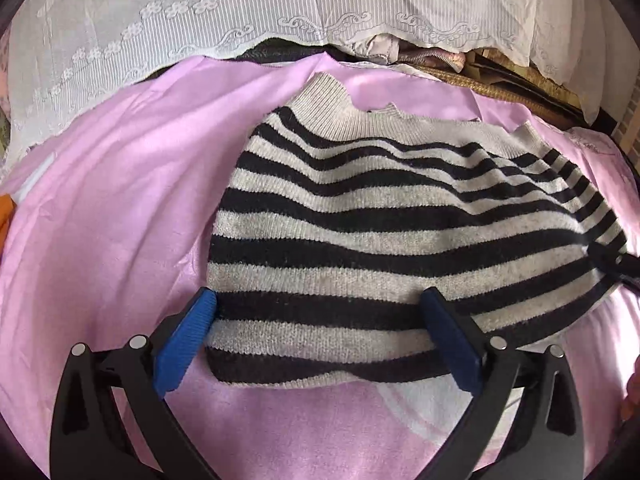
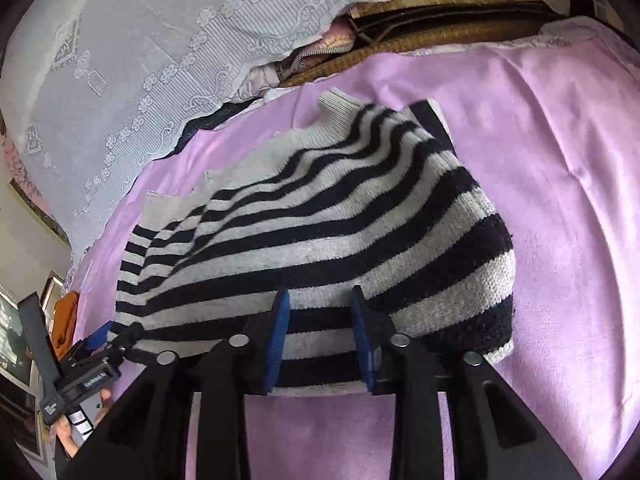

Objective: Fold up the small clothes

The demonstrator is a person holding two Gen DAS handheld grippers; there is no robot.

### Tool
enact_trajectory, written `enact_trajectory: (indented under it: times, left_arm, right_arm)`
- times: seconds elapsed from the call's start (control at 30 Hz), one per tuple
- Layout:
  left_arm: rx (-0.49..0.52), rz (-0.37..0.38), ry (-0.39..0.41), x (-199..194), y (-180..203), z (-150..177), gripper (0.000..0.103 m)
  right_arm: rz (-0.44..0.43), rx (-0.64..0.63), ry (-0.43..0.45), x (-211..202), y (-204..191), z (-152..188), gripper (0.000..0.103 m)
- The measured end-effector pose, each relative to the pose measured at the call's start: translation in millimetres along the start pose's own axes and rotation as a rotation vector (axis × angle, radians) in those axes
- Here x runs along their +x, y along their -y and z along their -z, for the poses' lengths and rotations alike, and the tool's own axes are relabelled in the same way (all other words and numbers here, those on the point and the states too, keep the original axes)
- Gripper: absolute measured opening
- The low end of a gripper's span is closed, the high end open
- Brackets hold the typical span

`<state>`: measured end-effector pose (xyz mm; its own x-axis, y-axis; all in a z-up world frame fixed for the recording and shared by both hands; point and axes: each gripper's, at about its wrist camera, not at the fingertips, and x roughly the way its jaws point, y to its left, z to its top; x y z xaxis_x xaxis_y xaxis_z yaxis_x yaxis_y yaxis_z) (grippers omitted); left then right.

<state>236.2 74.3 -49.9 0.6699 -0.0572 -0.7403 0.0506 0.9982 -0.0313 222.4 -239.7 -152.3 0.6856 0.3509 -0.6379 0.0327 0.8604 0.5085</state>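
A black-and-cream striped knit sweater (image 1: 380, 220) lies spread on a pink sheet (image 1: 112, 208), collar at the far side. My left gripper (image 1: 318, 316) stands wide open over the near hem, one blue pad at the sweater's left edge and one on its body, neither pressing. In the right wrist view my right gripper (image 2: 322, 340) has its jaws narrowed to a small gap over the striped sweater (image 2: 320, 216). The hem lies flat and unbunched between its blue pads (image 2: 280, 340). The left gripper (image 2: 114, 332) shows there at the sweater's left corner.
A white lace cloth (image 1: 200, 28) drapes over things along the far edge. Woven mats and bundled fabric (image 2: 420, 28) lie behind it. An orange item (image 2: 66, 316) sits at the left edge of the pink sheet (image 2: 560, 200). A hand (image 2: 76, 432) holds the left gripper's handle.
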Motion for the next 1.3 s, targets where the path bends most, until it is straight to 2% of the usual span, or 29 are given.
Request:
enact_trajectory:
  times: [0.03,0.1,0.13,0.17,0.23,0.3,0.37,0.47,0.5,0.57,0.67,0.8,0.9,0.97,1.03,1.17,1.3]
  left_arm:
    - [-0.024,-0.001,-0.001,-0.6,-4.9,0.1,0.099]
    - [-0.088,0.037,-0.024,-2.5,-17.5,3.1,0.099]
    - [-0.127,0.065,-0.026,-7.1,-24.9,5.2,0.099]
    - [-0.154,0.082,-0.020,-12.4,-30.7,6.5,0.099]
    - [-0.169,0.086,-0.005,-20.9,-37.4,7.1,0.099]
    - [-0.167,0.064,0.002,-20.9,-39.2,6.4,0.099]
    - [-0.172,0.028,-0.015,-12.2,-42.5,6.7,0.099]
    - [-0.206,0.056,-0.056,-0.1,-51.2,7.7,0.099]
    - [-0.210,0.058,-0.054,-0.4,-52.3,8.6,0.099]
    - [-0.211,0.050,-0.044,-3.4,-49.8,12.2,0.099]
    - [-0.242,0.079,-0.032,-10.1,-50.1,19.7,0.098]
    - [-0.297,0.169,-0.009,-14.4,-61.1,21.9,0.097]
    - [-0.333,0.205,-0.014,-10.1,-69.1,20.9,0.095]
    - [-0.338,0.209,-0.010,-9.2,-68.8,20.5,0.095]
    - [-0.335,0.203,-0.009,-6.5,-66.9,18.8,0.095]
    - [-0.328,0.185,-0.010,-2.6,-64.6,18.0,0.095]
    - [-0.322,0.182,-0.010,-1.7,-63.9,19.7,0.095]
  right_arm:
    - [0.034,-0.004,0.010,-0.9,5.5,-1.1,0.000]
    - [-0.014,0.069,0.008,-7.7,18.4,-3.1,0.000]
    - [-0.014,0.099,0.036,-16.1,20.7,-2.0,0.000]
    - [-0.009,0.095,0.075,-25.9,17.6,-1.9,0.008]
    - [-0.026,0.017,0.108,-38.5,-2.8,-4.9,0.014]
    - [-0.063,-0.043,0.112,-42.4,-26.2,-4.2,0.033]
    - [-0.075,-0.119,0.091,-37.0,-49.2,0.9,0.045]
    - [0.002,-0.196,-0.013,-3.9,-66.1,9.7,0.051]
    - [0.028,-0.188,-0.046,7.1,-65.5,11.4,0.051]
    - [0.026,-0.182,-0.003,3.2,-74.2,7.7,0.051]
    - [-0.080,-0.224,-0.019,3.1,-114.2,-10.9,0.051]
    - [-0.190,-0.281,-0.153,46.5,-182.9,-41.9,0.051]
    - [-0.160,-0.318,-0.250,94.9,-218.3,-57.6,0.048]
    - [-0.130,-0.341,-0.318,127.2,-232.2,-64.6,0.041]
    - [-0.131,-0.348,-0.379,153.3,-242.2,-67.5,0.040]
    - [-0.111,-0.360,-0.421,191.5,-253.5,-67.3,0.041]
    - [-0.141,-0.359,-0.390,186.5,-254.2,-72.2,0.040]
